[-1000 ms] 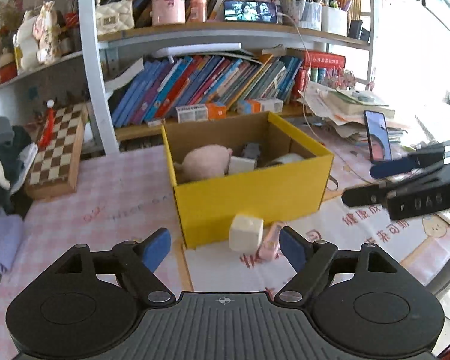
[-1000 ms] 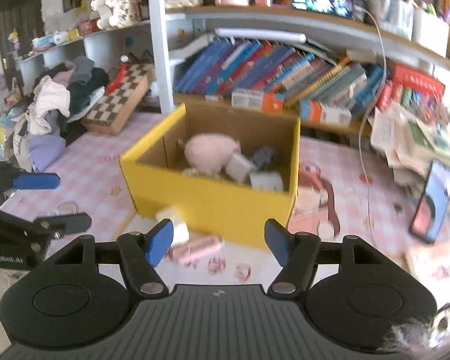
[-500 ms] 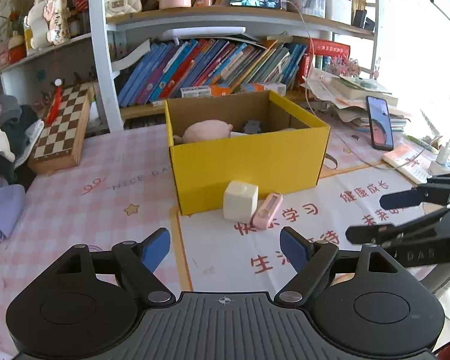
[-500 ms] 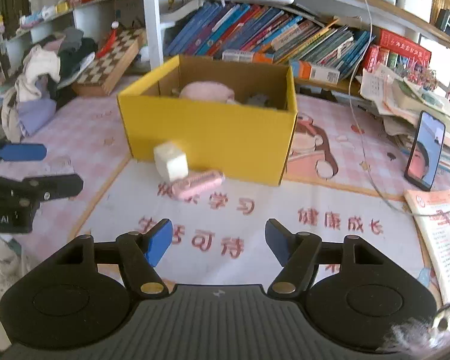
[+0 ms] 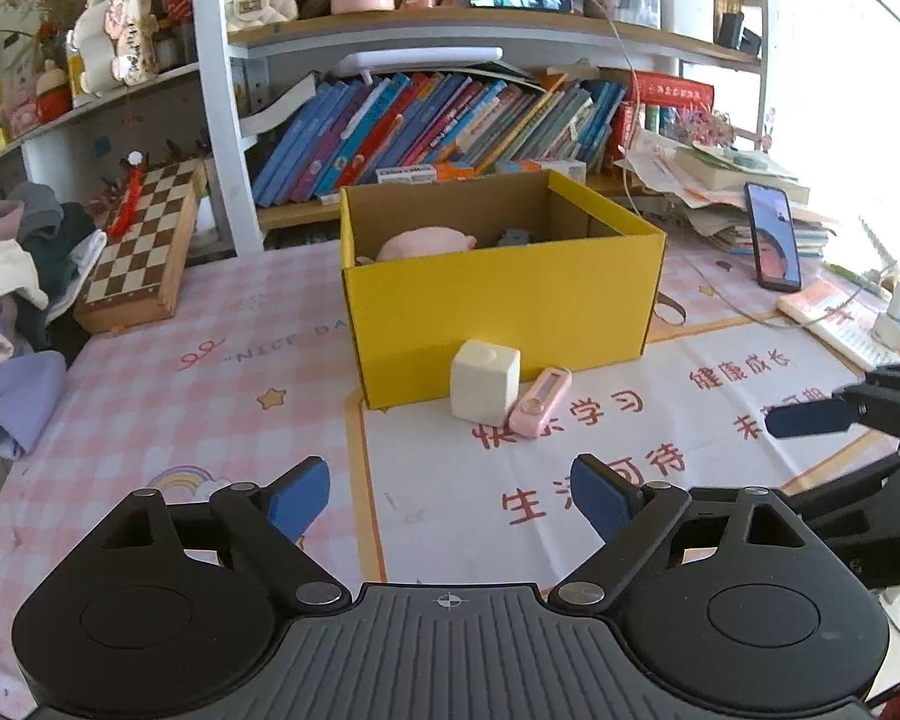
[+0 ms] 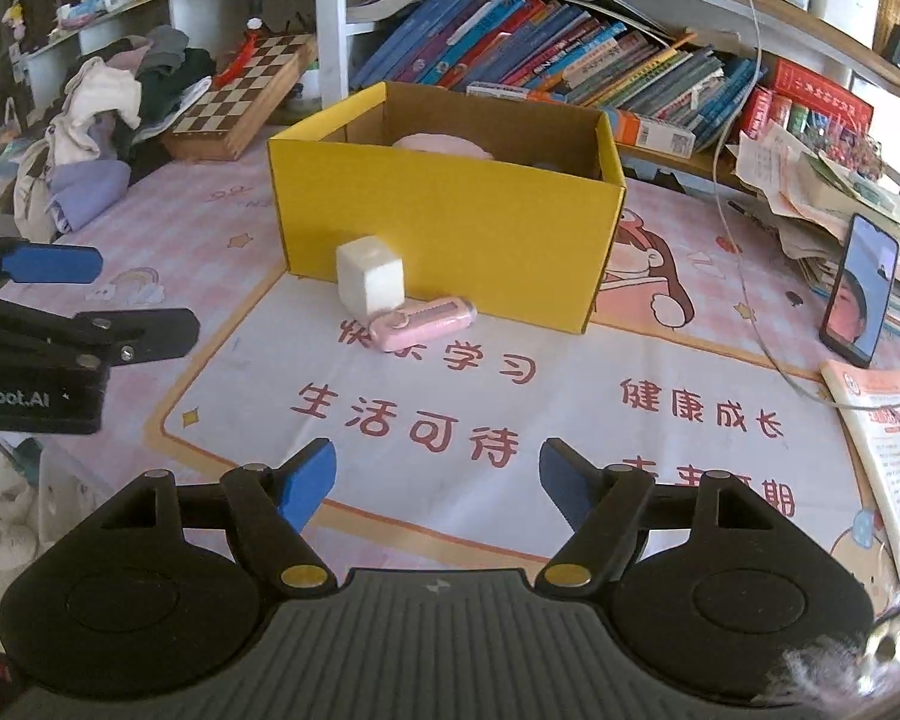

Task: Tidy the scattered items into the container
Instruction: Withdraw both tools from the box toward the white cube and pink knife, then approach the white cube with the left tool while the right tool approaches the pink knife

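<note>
A yellow cardboard box (image 5: 504,306) (image 6: 444,228) stands on the table with a pink plush (image 5: 426,242) and small grey items inside. A white cube (image 5: 485,382) (image 6: 369,277) and a flat pink device (image 5: 540,402) (image 6: 423,324) lie on the mat against the box's near wall. My left gripper (image 5: 450,498) is open and empty, well short of them. My right gripper (image 6: 438,483) is open and empty, also back from them. Each gripper shows at the edge of the other's view.
A chessboard box (image 5: 144,246) and a pile of clothes (image 5: 12,276) sit at the left. A propped phone (image 5: 774,237), a cable, papers and a booklet (image 6: 888,438) lie at the right. Bookshelves stand behind the box.
Both grippers have pulled back from the yellow box toward the table's near edge; the box and the two items look farther away. Both stay open.
</note>
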`<state>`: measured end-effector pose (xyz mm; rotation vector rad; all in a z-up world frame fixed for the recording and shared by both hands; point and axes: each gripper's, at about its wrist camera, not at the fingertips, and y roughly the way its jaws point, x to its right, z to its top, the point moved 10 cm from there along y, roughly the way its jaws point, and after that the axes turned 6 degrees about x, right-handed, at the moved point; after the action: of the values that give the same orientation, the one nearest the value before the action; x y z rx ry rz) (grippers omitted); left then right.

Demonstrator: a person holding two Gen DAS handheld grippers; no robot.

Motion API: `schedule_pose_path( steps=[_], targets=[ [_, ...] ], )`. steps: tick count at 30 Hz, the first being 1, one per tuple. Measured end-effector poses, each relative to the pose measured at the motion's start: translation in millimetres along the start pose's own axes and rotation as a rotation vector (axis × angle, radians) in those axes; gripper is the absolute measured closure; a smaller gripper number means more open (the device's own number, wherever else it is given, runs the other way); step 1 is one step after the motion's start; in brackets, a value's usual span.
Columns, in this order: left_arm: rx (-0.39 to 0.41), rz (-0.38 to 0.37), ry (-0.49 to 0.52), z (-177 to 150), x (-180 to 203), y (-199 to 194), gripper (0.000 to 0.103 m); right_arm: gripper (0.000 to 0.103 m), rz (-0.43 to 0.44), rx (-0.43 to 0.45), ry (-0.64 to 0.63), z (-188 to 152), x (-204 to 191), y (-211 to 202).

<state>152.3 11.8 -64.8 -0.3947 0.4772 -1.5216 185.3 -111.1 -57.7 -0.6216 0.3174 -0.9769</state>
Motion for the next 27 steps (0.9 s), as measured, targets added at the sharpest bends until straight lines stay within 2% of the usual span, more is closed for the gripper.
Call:
schedule_pose_path(
  steps=[11,22,27],
  targets=[
    [-0.004,-0.009,0.012,3.7,11.4,6.7,0.013,0.025,0.021,-0.026,0.005,-1.9,1.7,9.2],
    [0.007,0.039,-0.018,8.9,-0.2,7.8,0.013,0.025,0.055,-0.024,-0.020,0.3,-6.1,13.5],
    [0.013,0.032,0.024,9.4,4.2,4.0,0.013,0.025,0.055,-0.015,-0.032,3.2,-8.8,12.5]
  ],
)
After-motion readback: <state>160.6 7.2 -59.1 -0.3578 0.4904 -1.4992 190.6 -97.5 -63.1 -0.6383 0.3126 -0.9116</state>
